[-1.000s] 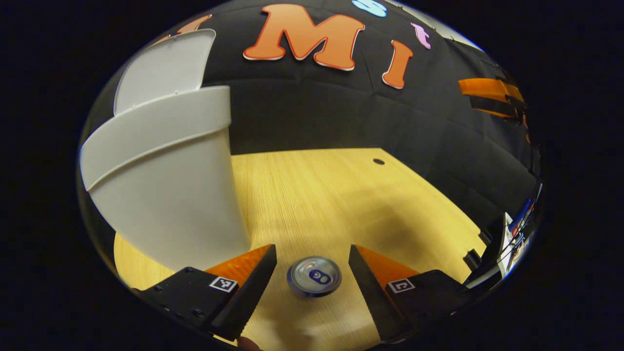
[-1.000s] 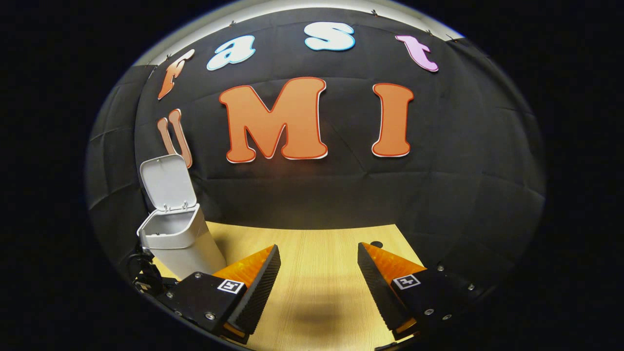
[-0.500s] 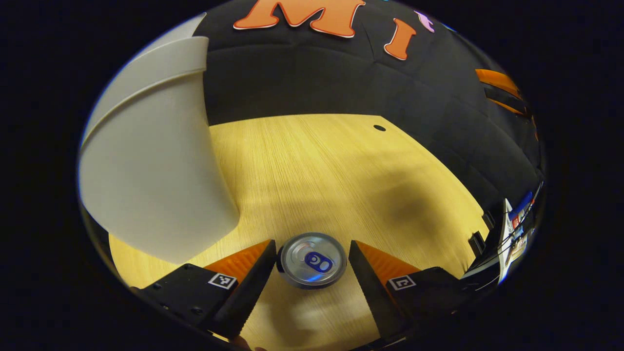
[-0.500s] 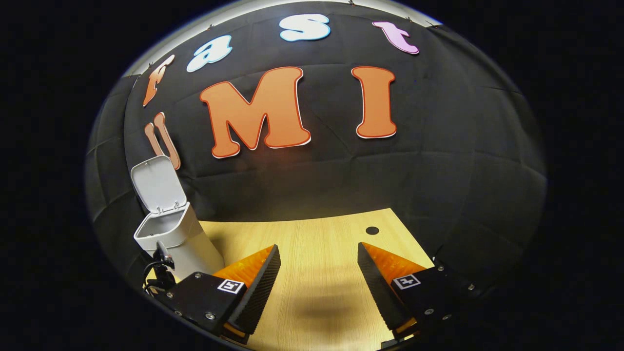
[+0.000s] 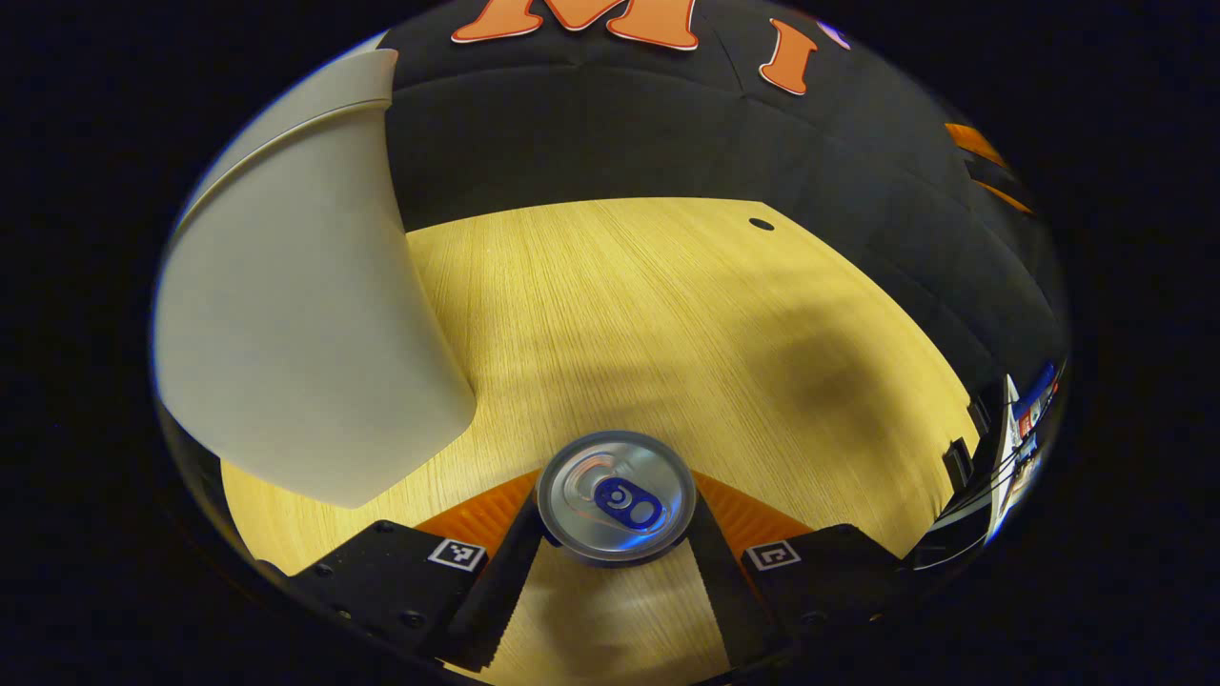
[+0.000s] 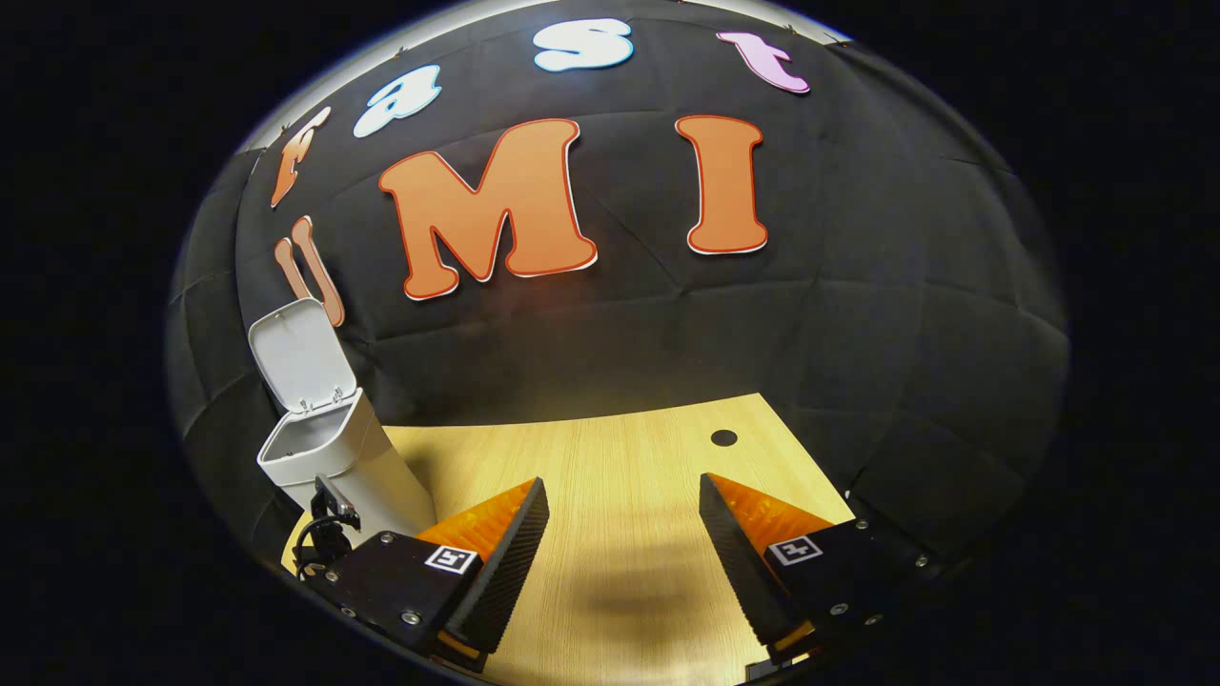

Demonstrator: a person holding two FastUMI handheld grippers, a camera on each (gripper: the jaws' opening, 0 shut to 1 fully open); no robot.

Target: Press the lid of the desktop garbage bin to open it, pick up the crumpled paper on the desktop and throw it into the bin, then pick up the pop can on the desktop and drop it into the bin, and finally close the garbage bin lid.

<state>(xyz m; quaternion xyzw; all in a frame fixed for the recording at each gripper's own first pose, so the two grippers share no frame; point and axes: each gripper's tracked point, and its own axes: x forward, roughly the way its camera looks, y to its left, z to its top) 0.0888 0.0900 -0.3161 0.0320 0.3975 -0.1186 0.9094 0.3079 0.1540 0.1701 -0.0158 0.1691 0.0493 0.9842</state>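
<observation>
A silver pop can with a blue tab stands upright on the wooden table. My left gripper reaches down over it, its fingers pressed in on the can's two sides and their tips hidden under the can's rim. The white bin rises close by to the left. In the right gripper view the bin stands at the far left with its lid tipped up and open. My right gripper hovers open over bare table, nothing between its fingers.
A small dark round hole marks the table's far right corner, also visible as a hole in the right gripper view. The black cloth wall closes off the back. Some equipment stands past the table's right edge.
The left gripper has come down around the can and its fingers have closed in on it. The right gripper has drifted slightly, staying open.
</observation>
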